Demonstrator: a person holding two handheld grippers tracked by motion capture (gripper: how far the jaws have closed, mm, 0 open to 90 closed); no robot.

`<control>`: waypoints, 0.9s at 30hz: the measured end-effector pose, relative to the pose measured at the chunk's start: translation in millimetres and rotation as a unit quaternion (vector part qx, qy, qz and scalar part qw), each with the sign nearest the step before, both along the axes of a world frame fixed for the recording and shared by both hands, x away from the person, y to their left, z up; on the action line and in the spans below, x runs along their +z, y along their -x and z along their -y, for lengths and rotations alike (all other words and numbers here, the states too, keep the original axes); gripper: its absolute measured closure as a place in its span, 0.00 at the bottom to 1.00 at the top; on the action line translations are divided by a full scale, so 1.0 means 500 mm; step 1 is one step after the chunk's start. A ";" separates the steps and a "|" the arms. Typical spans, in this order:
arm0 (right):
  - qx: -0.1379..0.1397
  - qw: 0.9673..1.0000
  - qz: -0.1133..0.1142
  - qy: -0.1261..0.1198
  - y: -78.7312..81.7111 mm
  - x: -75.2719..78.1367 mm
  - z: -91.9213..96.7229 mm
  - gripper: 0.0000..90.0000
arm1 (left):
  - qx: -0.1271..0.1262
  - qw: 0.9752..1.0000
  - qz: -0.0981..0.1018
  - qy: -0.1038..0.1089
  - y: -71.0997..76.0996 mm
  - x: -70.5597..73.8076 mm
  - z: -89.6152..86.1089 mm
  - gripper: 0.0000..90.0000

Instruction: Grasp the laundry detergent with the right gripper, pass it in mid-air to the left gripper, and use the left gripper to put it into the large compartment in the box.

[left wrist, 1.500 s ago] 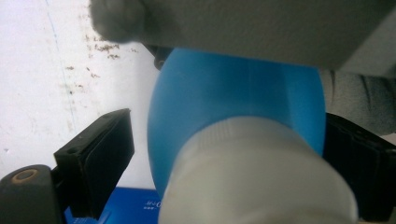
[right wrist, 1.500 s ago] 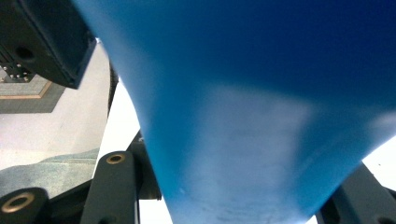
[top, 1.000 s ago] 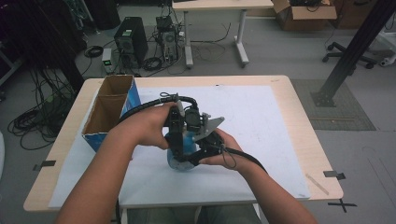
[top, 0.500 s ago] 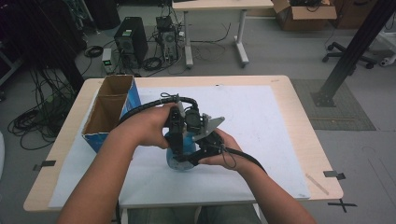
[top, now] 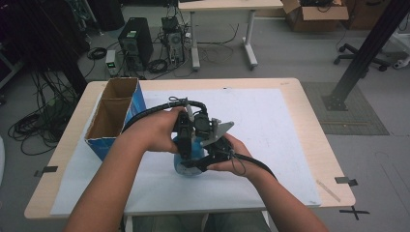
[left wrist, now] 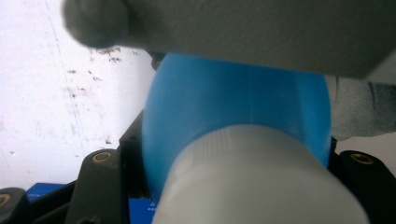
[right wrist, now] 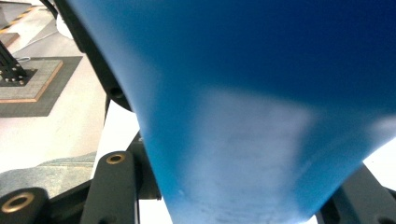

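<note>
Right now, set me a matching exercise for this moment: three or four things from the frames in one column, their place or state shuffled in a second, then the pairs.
Things
1. blue bottle
2. cardboard box
3. white cap
4. white sheet

Place or state
A. open-topped, at the table's left edge
B. spread flat over the tabletop
C. between the left gripper's jaws
D. held between both grippers, the right gripper at its body

Pairs: 1-D, 2-A, 3-C, 4-B
</note>
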State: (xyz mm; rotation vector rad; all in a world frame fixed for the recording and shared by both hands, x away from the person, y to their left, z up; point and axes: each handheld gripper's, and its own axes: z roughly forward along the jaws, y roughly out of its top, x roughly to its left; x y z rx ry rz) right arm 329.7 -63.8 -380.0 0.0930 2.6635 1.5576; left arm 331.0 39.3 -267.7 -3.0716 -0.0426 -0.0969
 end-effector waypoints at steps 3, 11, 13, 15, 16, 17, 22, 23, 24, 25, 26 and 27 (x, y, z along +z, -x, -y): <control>0.002 1.000 0.003 0.000 0.001 0.002 0.000 0.50 | 0.003 1.000 0.000 -0.002 0.002 0.002 0.001 0.43; 0.010 1.000 -0.001 -0.005 0.001 0.001 0.003 0.49 | 0.011 1.000 -0.007 -0.003 0.001 0.003 0.004 0.44; 0.010 1.000 -0.002 -0.011 0.001 -0.001 0.006 0.48 | 0.049 0.998 -0.009 0.036 0.011 -0.004 0.004 0.44; 0.009 1.000 0.000 -0.016 0.001 -0.002 0.009 0.48 | 0.039 0.999 -0.011 0.030 0.009 -0.001 0.004 0.44; 0.009 1.000 -0.003 -0.018 0.001 -0.002 0.010 0.48 | 0.022 1.000 -0.010 0.015 0.004 0.004 0.004 0.44; 0.008 1.000 -0.005 -0.020 0.001 -0.001 0.014 0.47 | 0.016 1.000 -0.009 0.012 0.003 0.006 0.004 0.44; 0.013 0.999 -0.019 -0.029 0.001 0.001 0.019 0.37 | 0.016 1.000 -0.005 0.009 0.001 0.010 0.003 0.44; 0.007 0.999 -0.020 -0.029 0.003 0.002 0.023 0.34 | 0.018 1.000 -0.004 0.004 -0.002 0.012 0.001 0.44; 0.008 0.999 -0.019 -0.031 0.002 0.002 0.024 0.32 | 0.021 1.000 -0.002 0.006 -0.002 0.011 -0.001 0.44; 0.007 0.999 -0.018 -0.033 0.000 0.001 0.025 0.32 | 0.021 1.000 -0.003 0.003 -0.003 0.012 -0.002 0.44; 0.006 0.999 -0.018 -0.033 -0.001 0.001 0.026 0.30 | 0.024 1.000 -0.002 0.005 -0.003 0.012 -0.004 0.44; 0.002 0.999 -0.021 -0.034 -0.001 0.000 0.028 0.28 | 0.024 1.000 -0.002 0.005 -0.003 0.012 -0.004 0.44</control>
